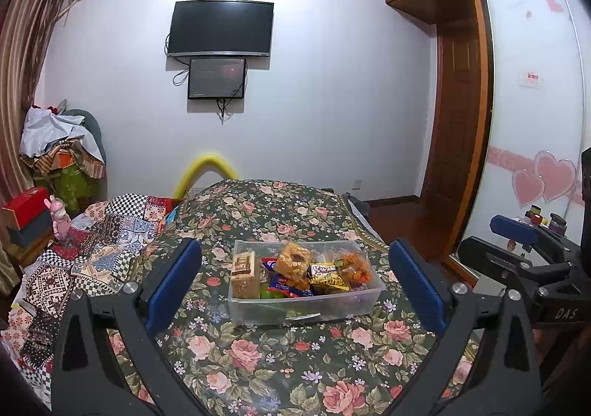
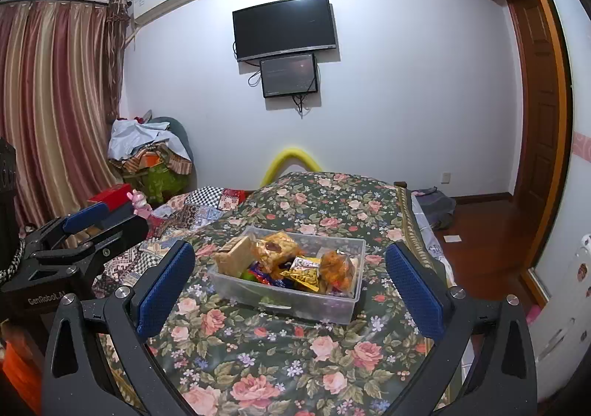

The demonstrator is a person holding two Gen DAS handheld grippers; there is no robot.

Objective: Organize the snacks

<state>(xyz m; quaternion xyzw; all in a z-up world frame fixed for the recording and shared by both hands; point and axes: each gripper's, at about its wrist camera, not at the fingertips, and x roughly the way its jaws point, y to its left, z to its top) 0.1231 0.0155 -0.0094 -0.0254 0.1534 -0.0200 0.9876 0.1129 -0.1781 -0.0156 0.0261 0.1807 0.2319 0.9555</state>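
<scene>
Hovering both grippers spread and empty, left gripper (image 1: pixel 295 290) and right gripper (image 2: pixel 290 285), I see the snack bin (image 1: pixel 306 301) mid-bed (image 1: pixel 258 360), short of its far edge.

green item (image 1: pixel 266 293) buried under snacks, perhaps fruit
</scene>
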